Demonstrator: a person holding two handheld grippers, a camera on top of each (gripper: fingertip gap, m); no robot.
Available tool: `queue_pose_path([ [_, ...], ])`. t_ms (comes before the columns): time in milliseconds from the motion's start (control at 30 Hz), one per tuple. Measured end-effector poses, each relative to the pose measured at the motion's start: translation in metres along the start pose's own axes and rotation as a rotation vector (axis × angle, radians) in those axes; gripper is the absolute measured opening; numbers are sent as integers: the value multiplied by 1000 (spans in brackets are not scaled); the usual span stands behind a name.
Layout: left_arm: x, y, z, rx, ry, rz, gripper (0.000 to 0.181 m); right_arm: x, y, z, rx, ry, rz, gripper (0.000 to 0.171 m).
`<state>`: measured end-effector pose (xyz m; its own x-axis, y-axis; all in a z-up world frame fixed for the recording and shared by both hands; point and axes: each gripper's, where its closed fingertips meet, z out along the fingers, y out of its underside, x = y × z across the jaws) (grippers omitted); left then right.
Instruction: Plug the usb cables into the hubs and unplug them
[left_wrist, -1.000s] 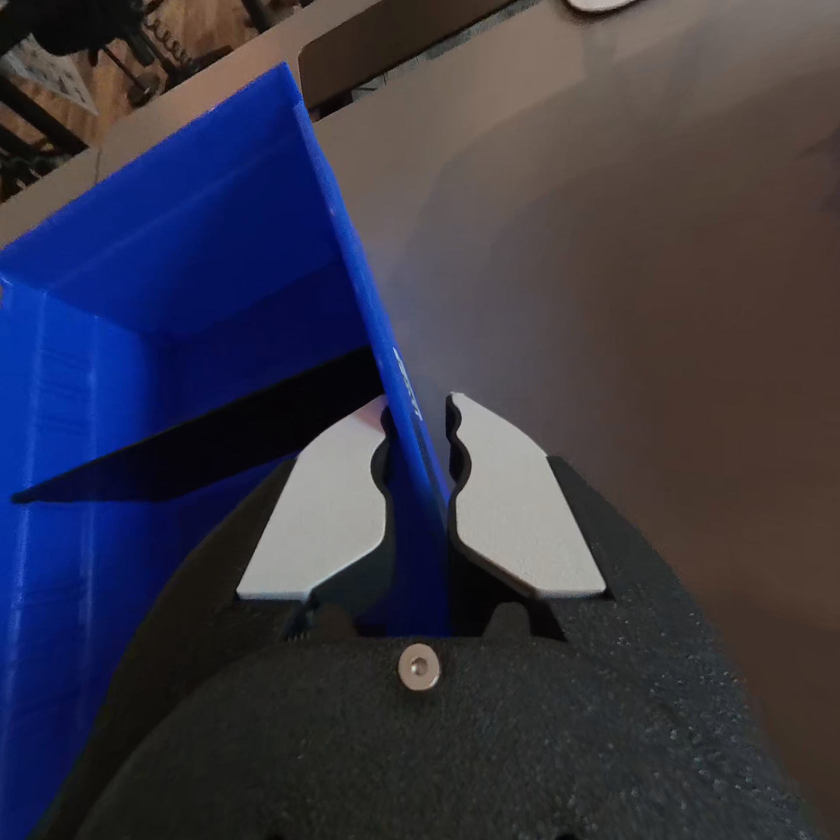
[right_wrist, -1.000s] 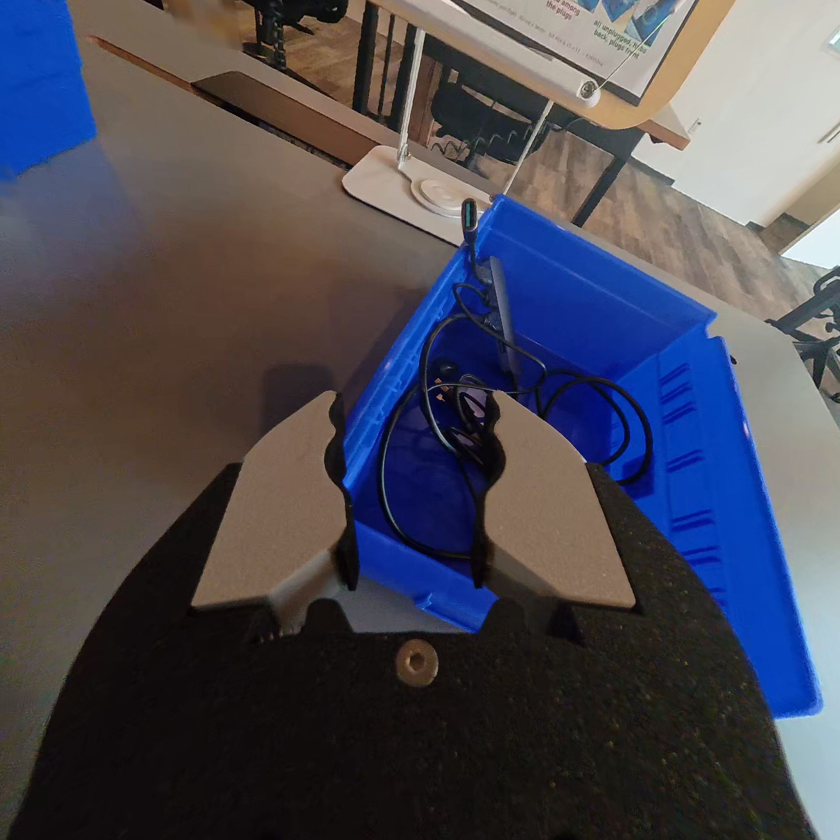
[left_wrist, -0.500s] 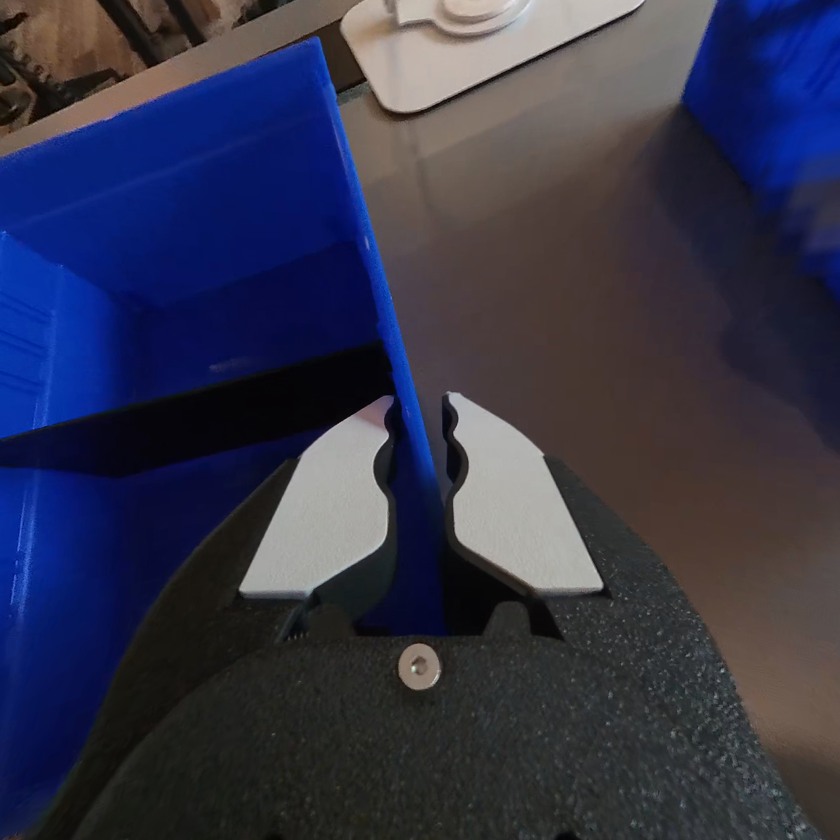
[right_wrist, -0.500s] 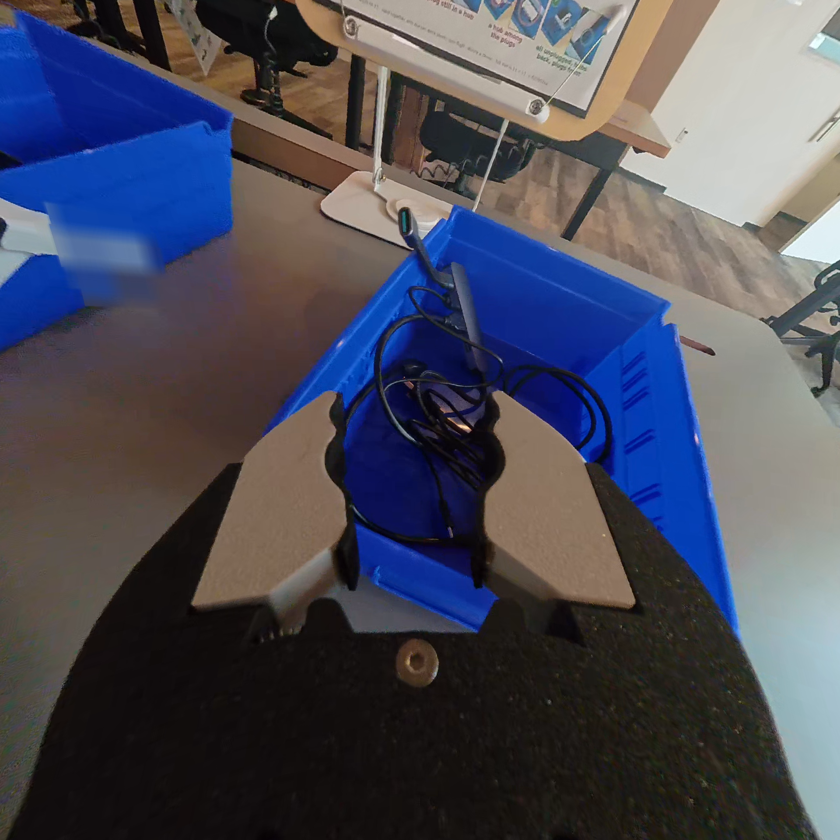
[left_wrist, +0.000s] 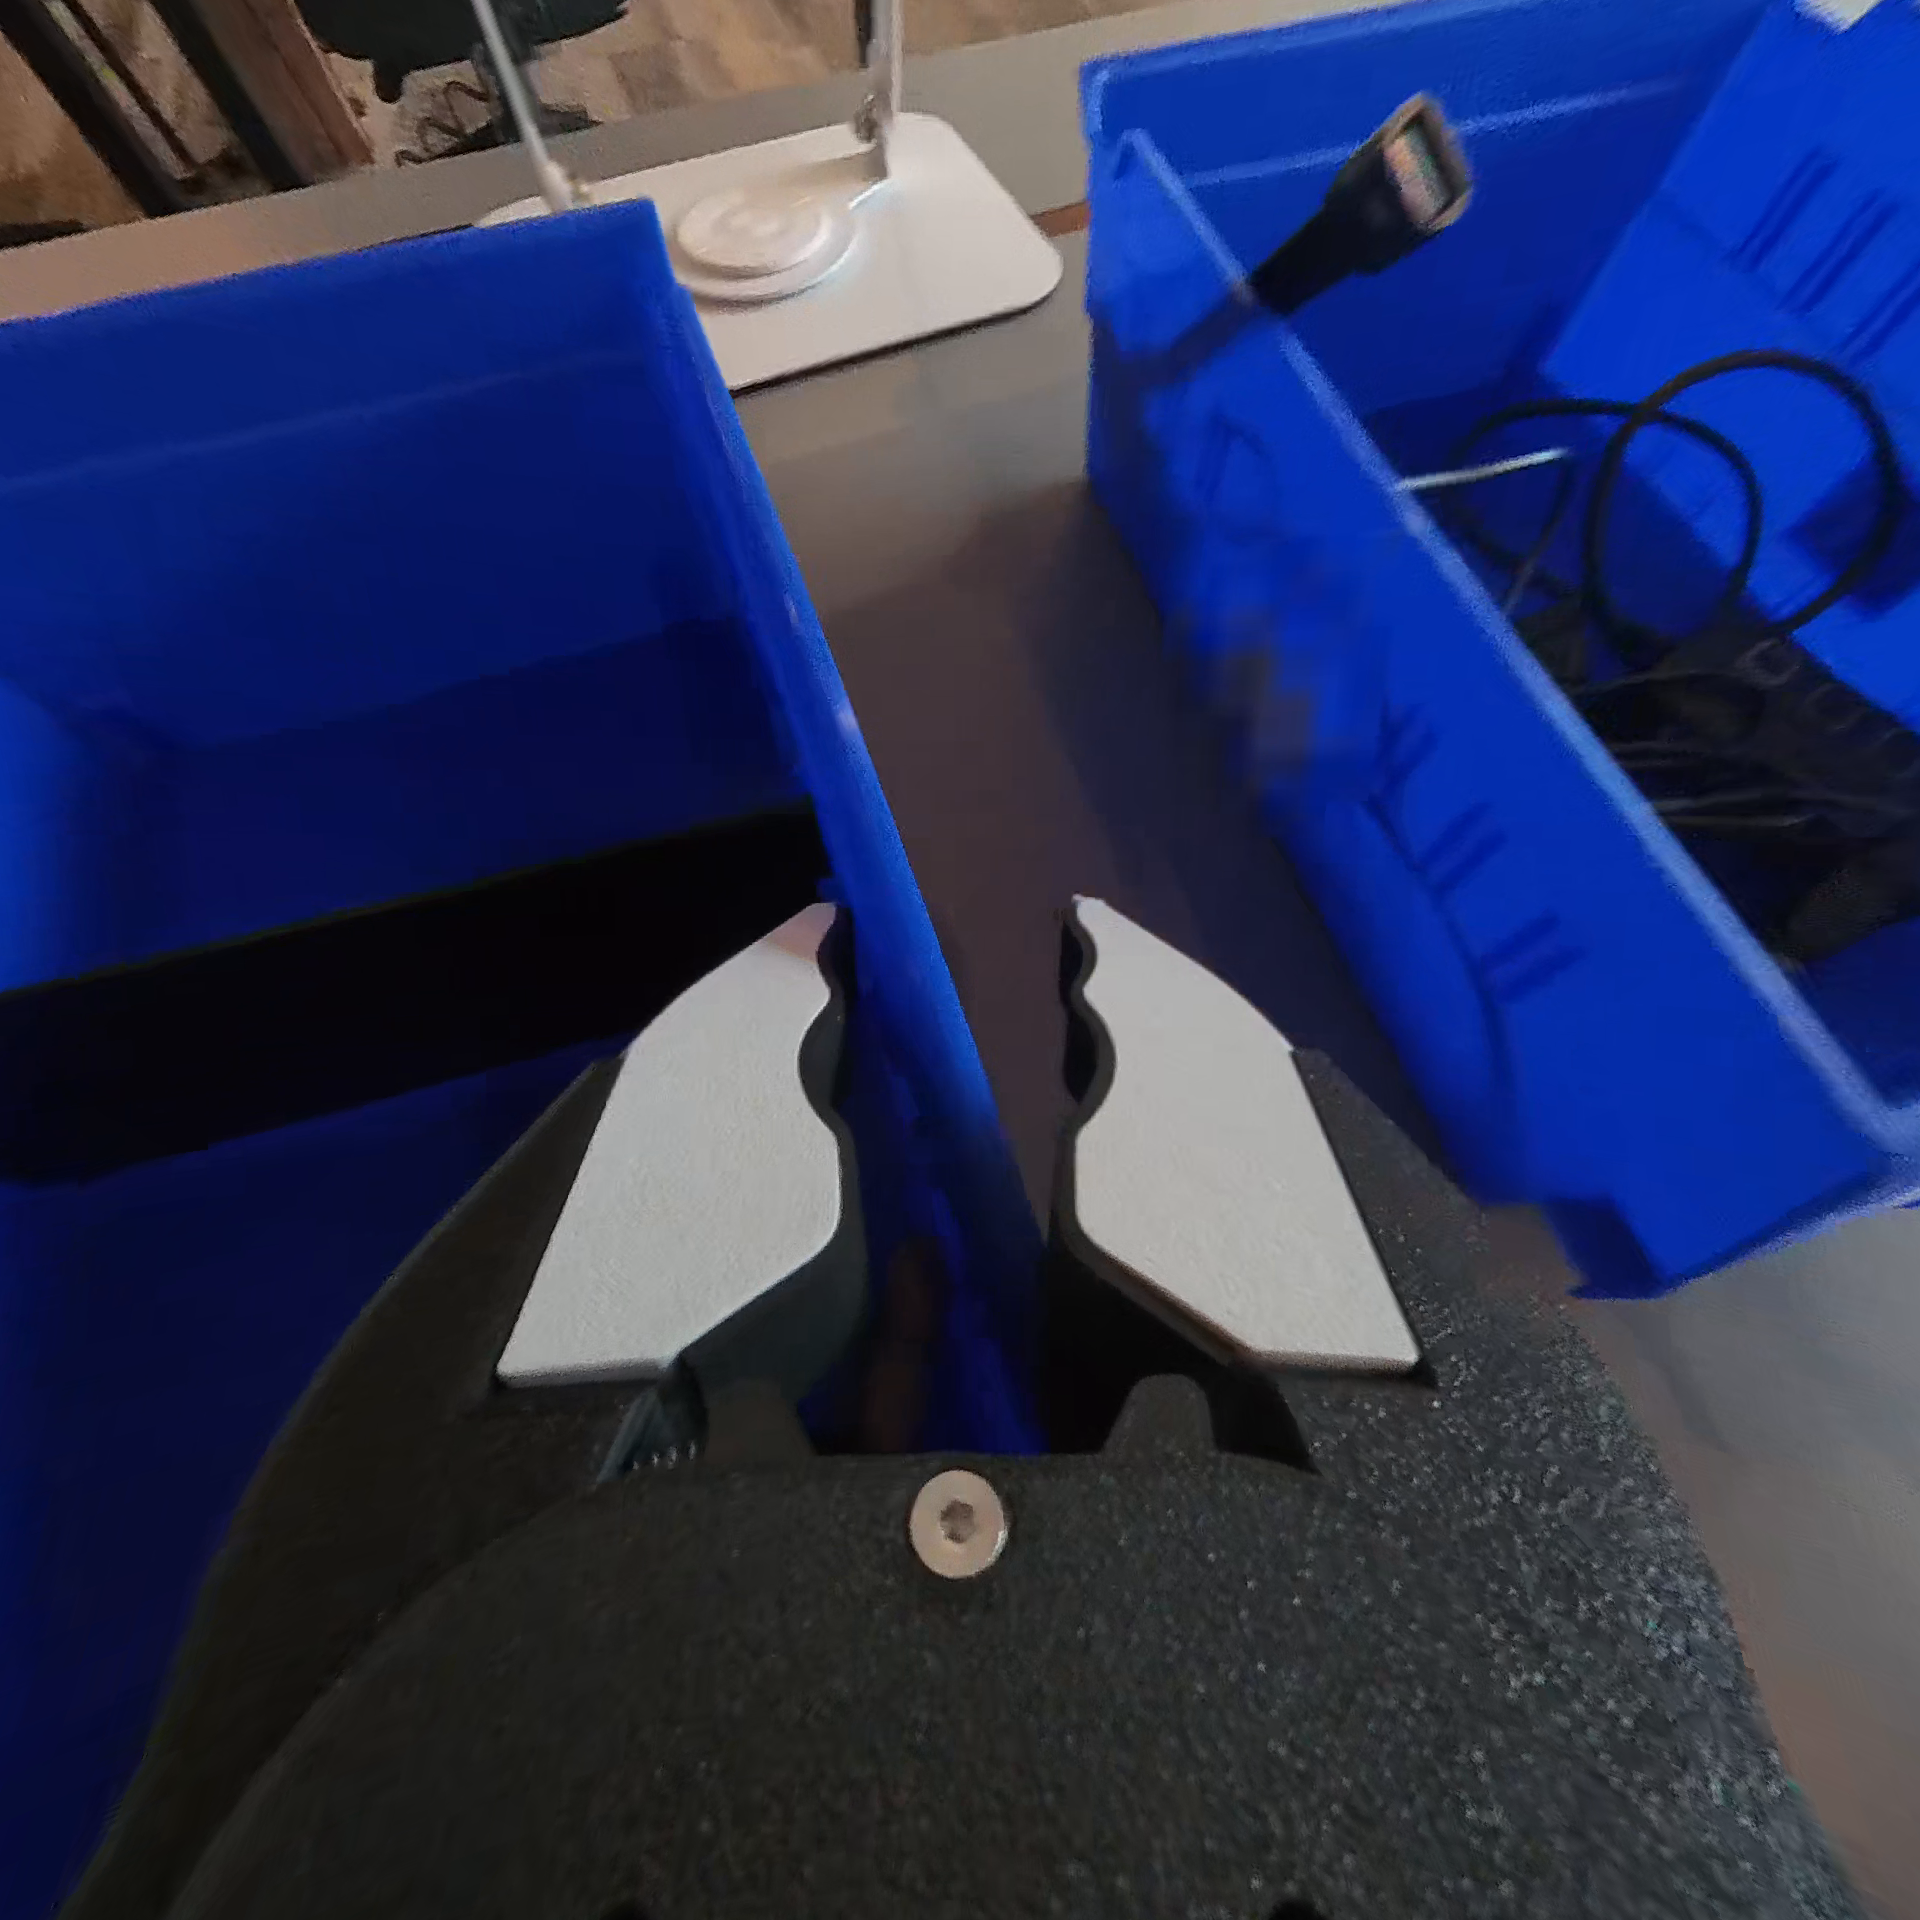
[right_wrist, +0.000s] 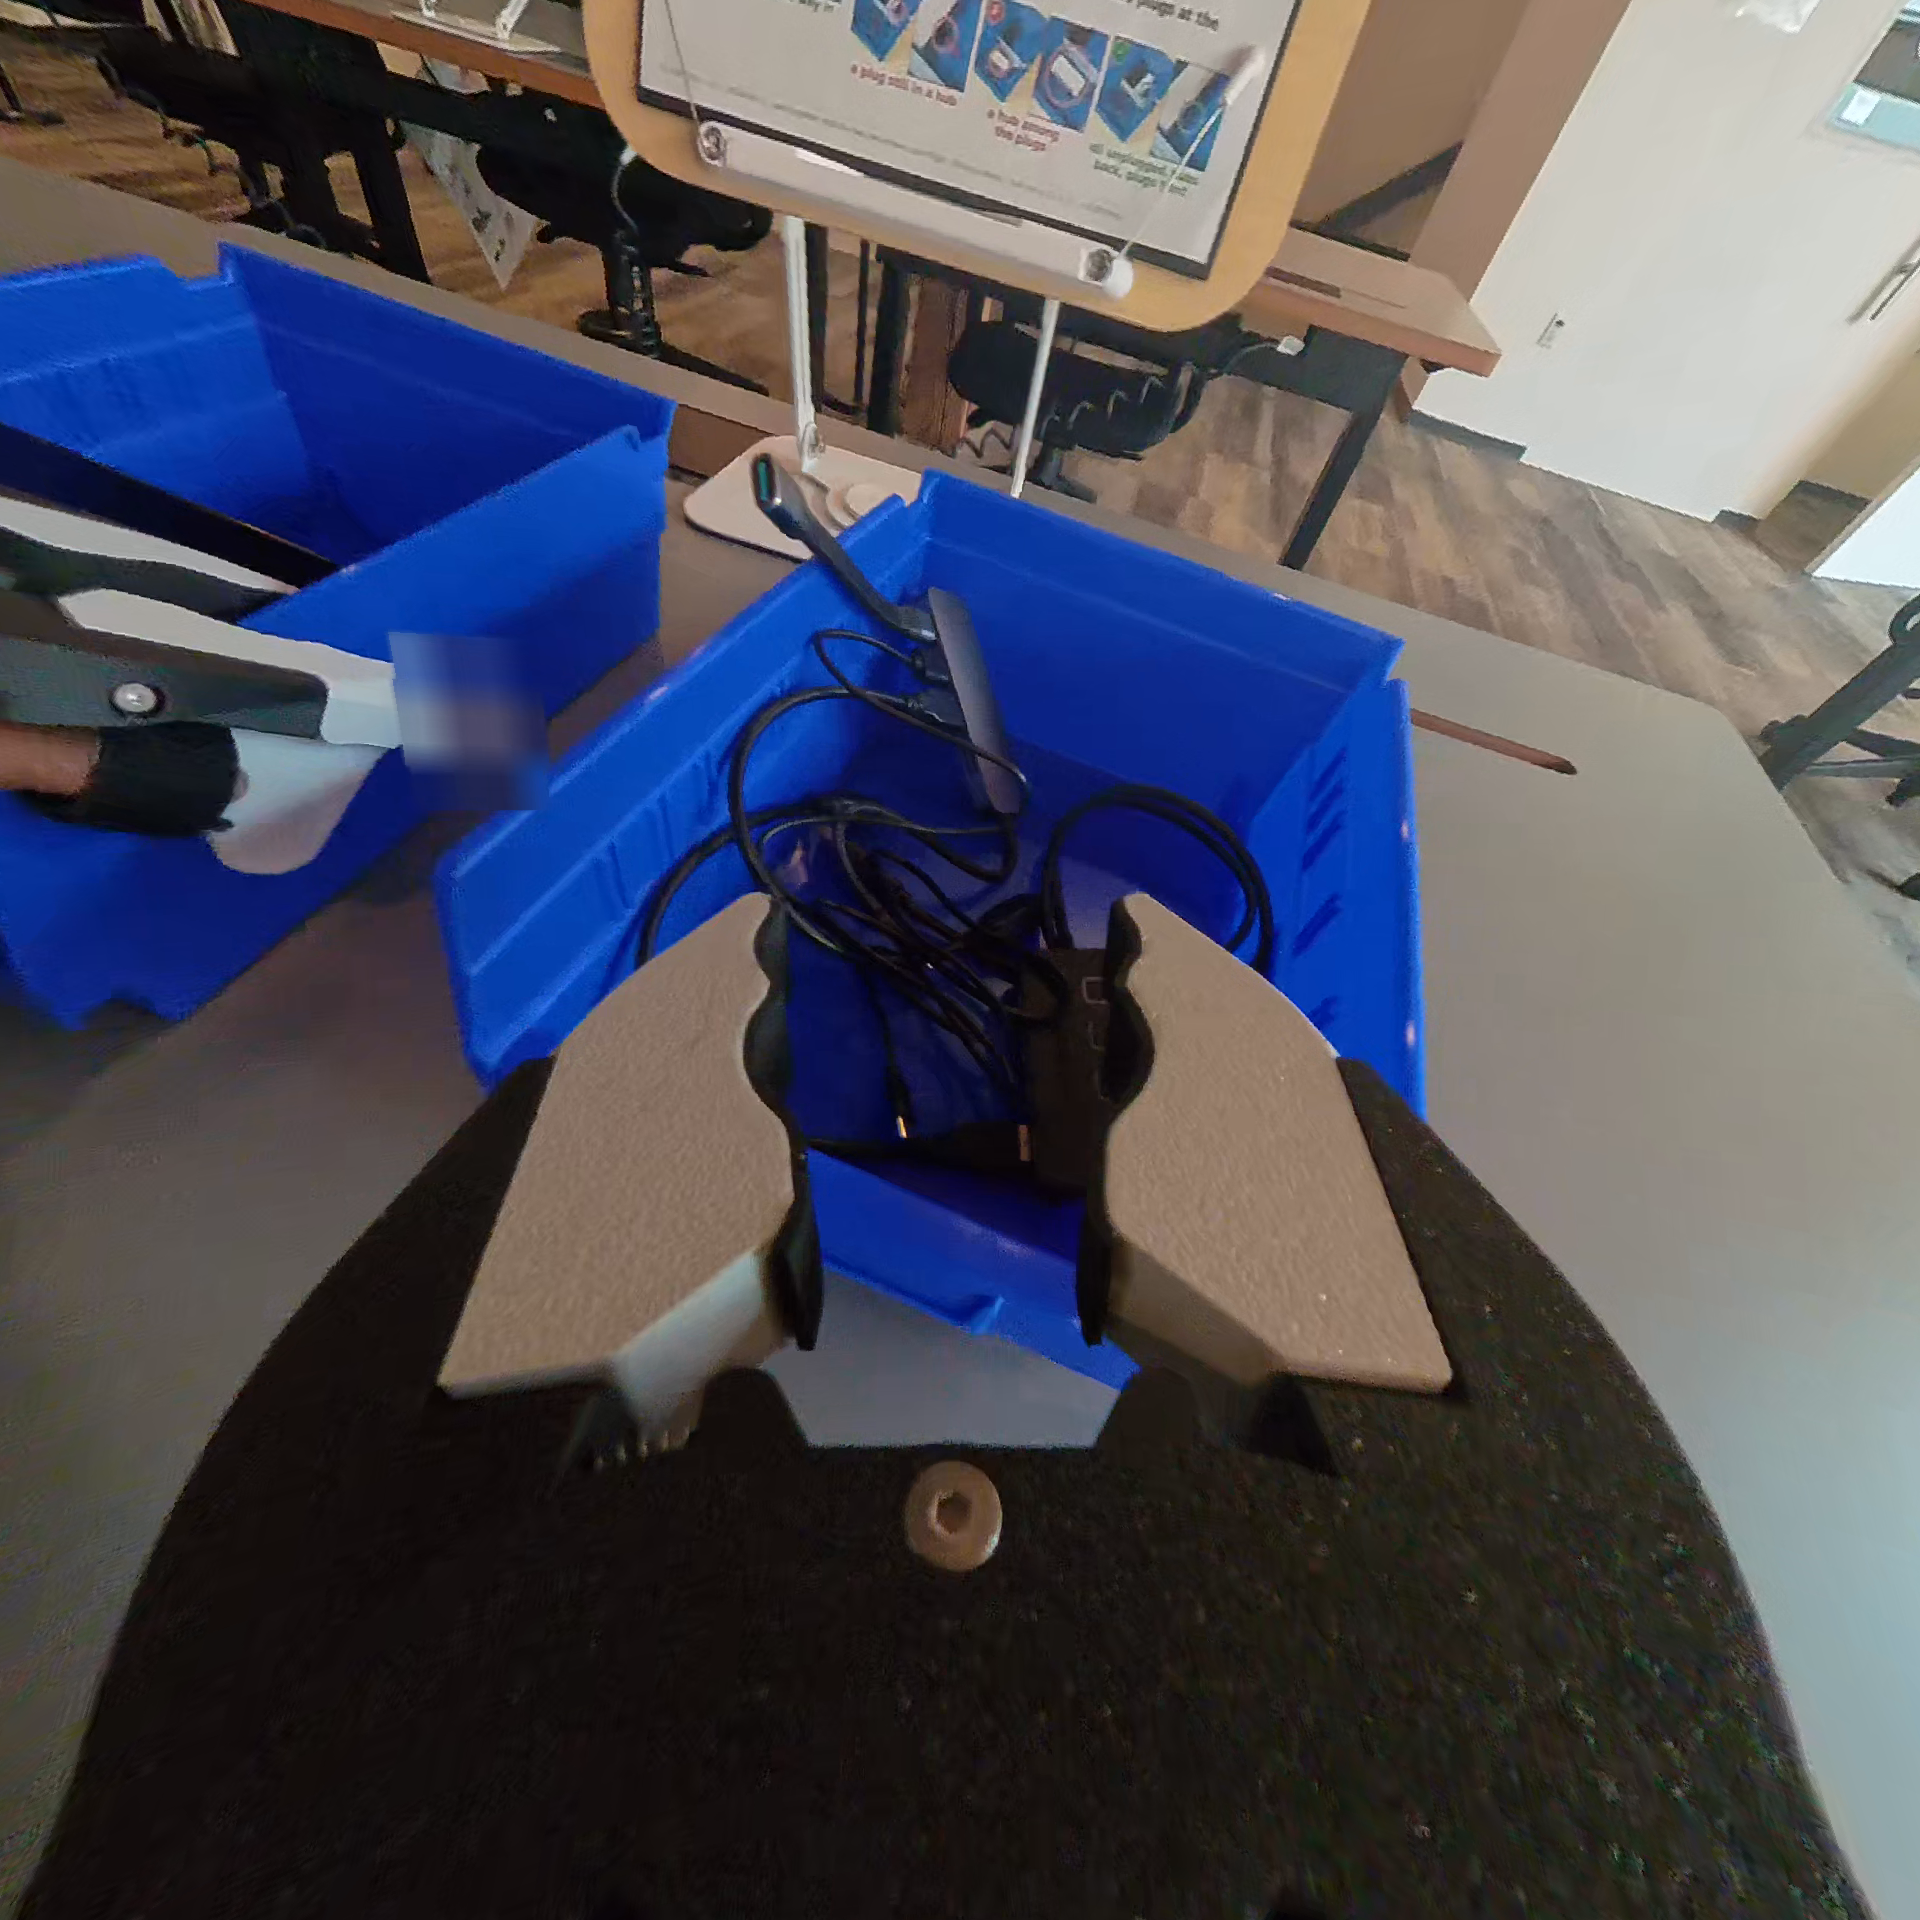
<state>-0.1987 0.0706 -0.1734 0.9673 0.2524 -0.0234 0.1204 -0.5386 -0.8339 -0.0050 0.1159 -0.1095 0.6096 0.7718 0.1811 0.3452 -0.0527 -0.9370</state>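
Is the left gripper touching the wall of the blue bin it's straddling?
Cannot tell. In the left wrist view the left gripper straddles the blue bin's wall; a gap shows at the right finger, but motion blur hides the left side.

Cables and hubs heaped in the bin.
Black usb cables (right_wrist: 914, 914) were tangled around a black hub (right_wrist: 1070, 1049); a grey hub (right_wrist: 971, 707) was propped upright, its plug (left_wrist: 1418, 171) poked out.

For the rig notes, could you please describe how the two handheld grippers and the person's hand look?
Each gripper has a rough black body with a central screw. The left gripper has pale grey fingers with wavy black inner pads. The right gripper has tan-grey fingers with the same wavy black pads. The hand beside the left gripper wears a black glove.
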Motion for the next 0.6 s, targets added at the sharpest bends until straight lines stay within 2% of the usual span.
queue_pose_path([
  [233, 55, -18, 13, 42, 122, -103, 53, 19, 10, -8, -9, 11, 21, 58],
  [267, 58, -19, 15, 38, 112, -107, 47, 21, 12, -8, -12, 13, 22, 57],
  [400, 53, -26, 8, 78, 66, -44, 39, 31, 16, -9, -27, 26, 23, 58],
  [533, 30, -39, -17, 141, -76, 86, 41, 41, 18, -8, -25, 42, 41, 58],
  [600, 32, -46, -31, 171, -87, 141, 44, 45, 20, -8, -28, 50, 46, 57],
])
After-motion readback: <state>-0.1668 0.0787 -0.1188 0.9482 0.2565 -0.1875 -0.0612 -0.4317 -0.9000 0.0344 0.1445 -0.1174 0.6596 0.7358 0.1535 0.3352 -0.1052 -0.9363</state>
